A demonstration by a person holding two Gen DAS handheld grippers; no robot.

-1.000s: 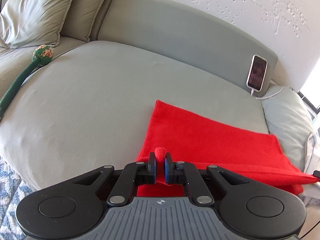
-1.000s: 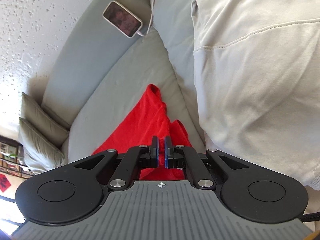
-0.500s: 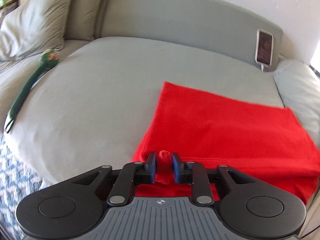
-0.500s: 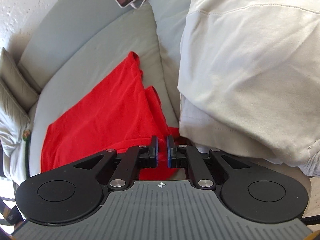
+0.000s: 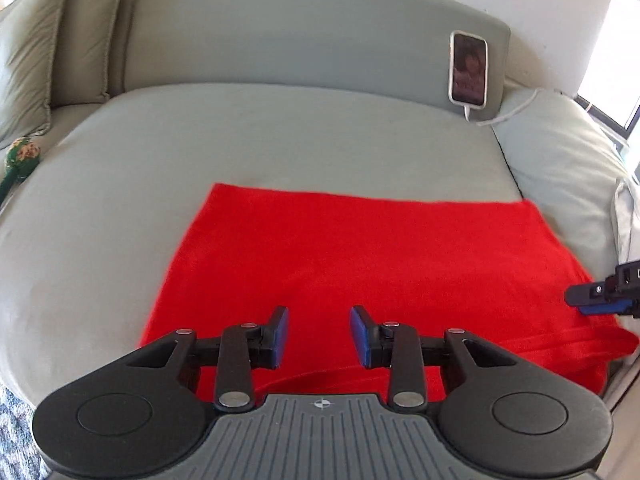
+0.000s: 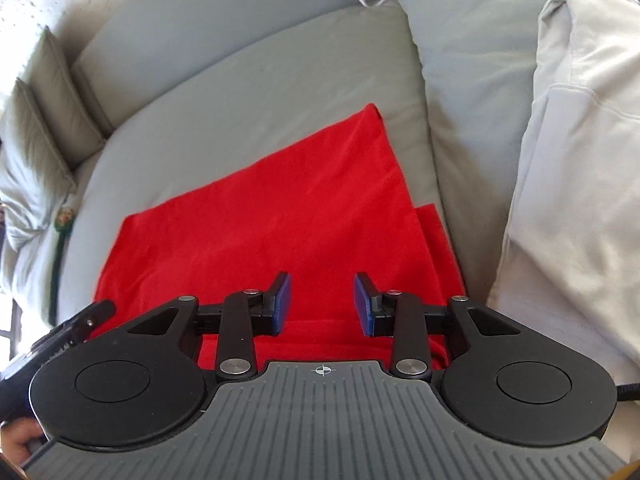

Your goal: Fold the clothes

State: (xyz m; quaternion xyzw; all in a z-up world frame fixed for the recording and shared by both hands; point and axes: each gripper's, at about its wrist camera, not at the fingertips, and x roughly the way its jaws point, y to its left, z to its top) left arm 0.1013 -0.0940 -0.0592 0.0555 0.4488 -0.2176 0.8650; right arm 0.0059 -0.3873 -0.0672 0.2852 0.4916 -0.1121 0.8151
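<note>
Red garment (image 5: 372, 264) lying flat on the grey sofa cushion (image 5: 200, 140), toward the near edge, folded into a rough rectangle with a second layer peeking out along the near and right-hand sides. Left gripper (image 5: 319, 336) hovering over the near left part of the cloth, jaws parted to a moderate gap after just closing a touch, nothing between the blue pads. Right gripper (image 6: 322, 305) over the near right part, jaws just opened to a similar gap, likewise holding nothing, red fabric only visible below. Likely a thin, light knit: soft, limp, no stiffness of its own, prone to sag and crease when lifted from one point, not fragile. Slightly grippy surface by the look, so unlikely to slip from rubbery pads, but layers likely to slide over each other if only the top one is pinched. Best taken at two corners of one edge at once, both layers caught together, pinched shallow against the soft cushion. Pale garment (image 6: 580, 160) piled just beside the right edge, close enough to snag. Phone (image 5: 469, 68) propped against the backrest (image 5: 300, 32), well apart.
</note>
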